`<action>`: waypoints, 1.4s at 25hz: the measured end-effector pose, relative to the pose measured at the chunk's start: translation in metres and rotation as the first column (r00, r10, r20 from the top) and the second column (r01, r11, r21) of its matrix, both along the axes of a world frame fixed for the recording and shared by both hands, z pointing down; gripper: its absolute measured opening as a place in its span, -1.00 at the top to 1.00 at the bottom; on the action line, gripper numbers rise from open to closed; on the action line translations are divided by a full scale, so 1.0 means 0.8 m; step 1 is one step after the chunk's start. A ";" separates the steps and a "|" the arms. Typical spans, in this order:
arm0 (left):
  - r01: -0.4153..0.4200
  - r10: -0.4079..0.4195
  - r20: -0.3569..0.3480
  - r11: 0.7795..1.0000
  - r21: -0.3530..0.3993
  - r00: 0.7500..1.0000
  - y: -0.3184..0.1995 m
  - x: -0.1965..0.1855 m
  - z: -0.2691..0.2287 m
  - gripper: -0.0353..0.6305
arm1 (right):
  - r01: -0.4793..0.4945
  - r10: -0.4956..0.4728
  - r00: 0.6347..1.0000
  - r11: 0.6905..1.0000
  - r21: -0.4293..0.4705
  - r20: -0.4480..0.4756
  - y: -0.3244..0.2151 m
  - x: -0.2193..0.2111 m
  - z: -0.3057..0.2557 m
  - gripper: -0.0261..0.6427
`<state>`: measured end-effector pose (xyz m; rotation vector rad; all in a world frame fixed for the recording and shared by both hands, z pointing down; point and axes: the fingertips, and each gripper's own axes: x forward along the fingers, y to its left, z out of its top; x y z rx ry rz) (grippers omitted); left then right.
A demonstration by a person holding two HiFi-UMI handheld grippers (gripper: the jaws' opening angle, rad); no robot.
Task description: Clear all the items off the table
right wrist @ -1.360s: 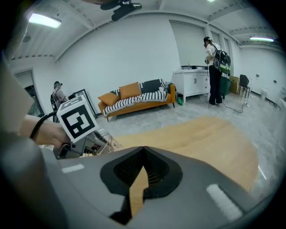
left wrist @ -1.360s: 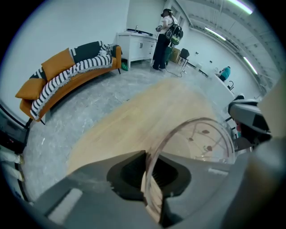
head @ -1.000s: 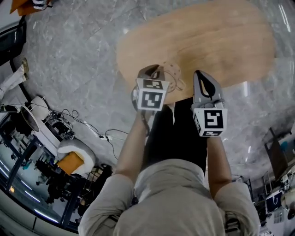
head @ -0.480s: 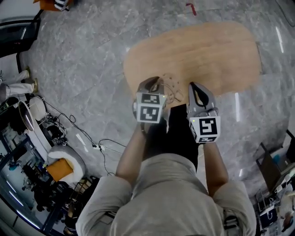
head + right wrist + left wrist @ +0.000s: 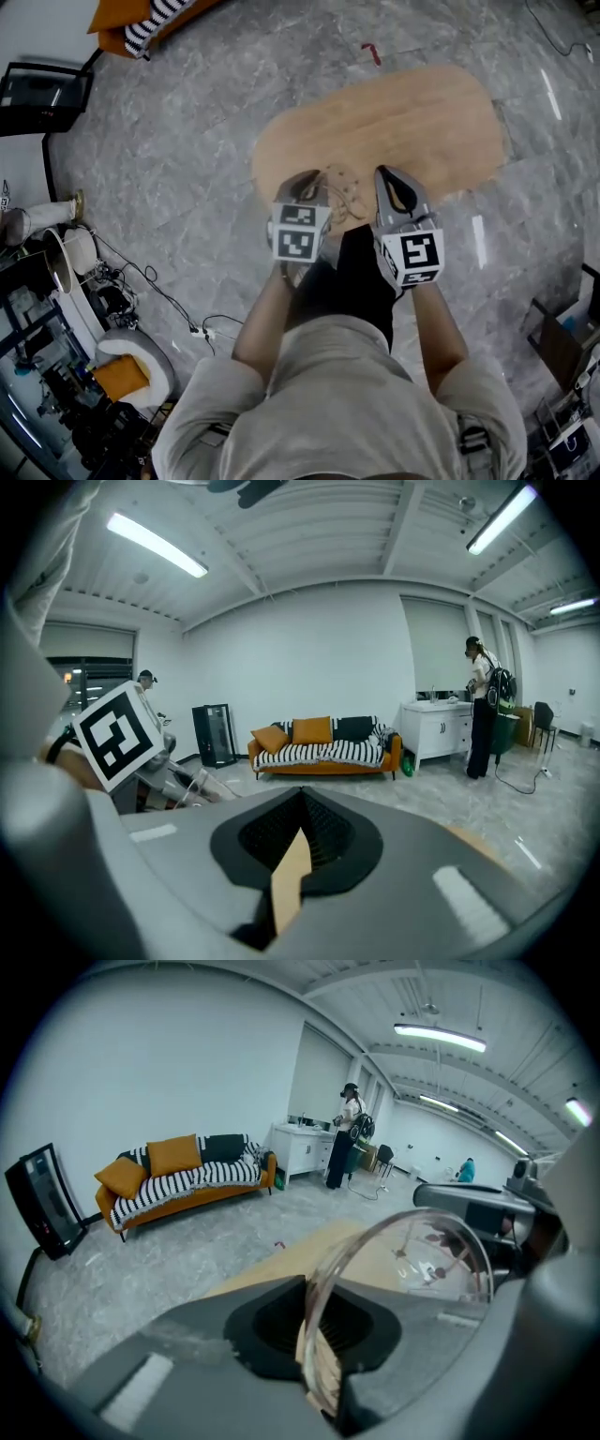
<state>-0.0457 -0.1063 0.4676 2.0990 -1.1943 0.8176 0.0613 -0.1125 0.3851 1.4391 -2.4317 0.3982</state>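
Grey stone floor (image 5: 187,141) surrounds an oval table (image 5: 412,117) whose top looks bare. The left gripper (image 5: 316,181) pinches a glass dish (image 5: 345,193) by its rim above the table's near edge, while the right gripper (image 5: 392,180) is closed and empty. The clearing step looks nearly done; next the dish needs carrying off and setting down gently.

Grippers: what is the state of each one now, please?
Left gripper: jaws closed on the rim of a clear glass dish.
Right gripper: jaws closed, nothing between them.

Round clear glass plate (image 5: 408,1283) with small brown markings, held on edge above the oval wooden table (image 5: 412,122).
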 end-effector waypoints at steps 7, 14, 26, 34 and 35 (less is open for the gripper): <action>-0.008 0.012 -0.055 0.998 0.070 0.998 0.038 -0.006 -0.051 0.77 | -0.039 0.039 0.999 0.998 0.048 -0.008 0.039 -0.003 -0.043 0.90; -0.049 0.066 -0.092 0.984 0.172 0.994 0.077 -0.003 -0.123 0.77 | -0.059 0.062 0.998 0.992 0.114 -0.019 0.089 -0.005 -0.102 0.90; -0.018 0.064 -0.167 0.964 0.264 0.984 0.173 -0.068 -0.202 0.77 | -0.153 0.157 0.988 0.951 0.269 0.005 0.193 -0.052 -0.189 0.90; -0.023 0.087 -0.206 0.954 0.298 0.975 0.206 -0.044 -0.233 0.77 | -0.160 0.179 0.983 0.936 0.313 -0.035 0.247 -0.041 -0.206 0.90; -0.020 0.085 -0.206 0.954 0.299 0.975 0.208 -0.042 -0.234 0.77 | -0.154 0.178 0.983 0.933 0.326 -0.046 0.249 -0.037 -0.210 0.90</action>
